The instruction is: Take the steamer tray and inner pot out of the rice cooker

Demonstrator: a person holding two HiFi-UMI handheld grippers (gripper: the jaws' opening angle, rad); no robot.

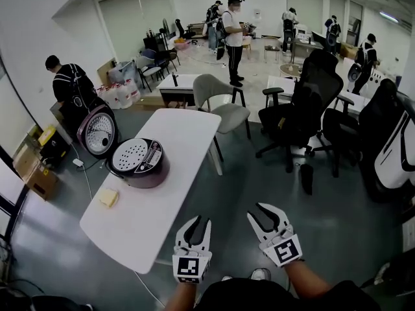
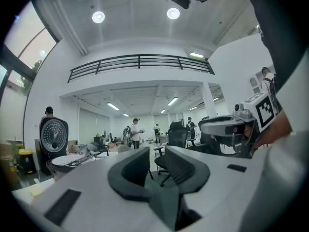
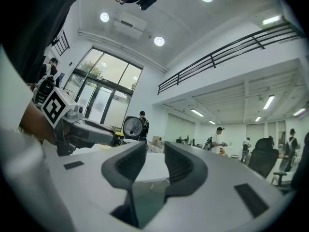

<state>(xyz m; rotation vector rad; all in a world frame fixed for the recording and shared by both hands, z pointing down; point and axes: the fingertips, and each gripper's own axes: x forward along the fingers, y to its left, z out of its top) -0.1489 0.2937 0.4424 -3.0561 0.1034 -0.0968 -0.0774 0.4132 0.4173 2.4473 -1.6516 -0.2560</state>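
Left gripper [image 1: 196, 222]: held level, jaws nearly together with a narrow gap between them and nothing in it; off the near end of the surface, over the floor.
Right gripper [image 1: 267, 209]: just beside the left one and also level, with the same narrow gap and no load; further from the surface's near right corner.
Surface [image 1: 175, 173]: long white top running away from the grippers.
Yellow block [image 1: 108, 197]: by the left edge, toward the near left corner.
Rice cooker [image 1: 141, 167]: dark body at the left edge, about midway along it, well apart from both grippers.
Lid [image 1: 98, 133]: swung up, overhanging the left edge.
Steamer tray [image 1: 130, 154]: white perforated disc seated in the cooker's mouth.
Inner pot: hidden beneath the tray.
Grey chair [image 1: 217, 92]: at the far end.
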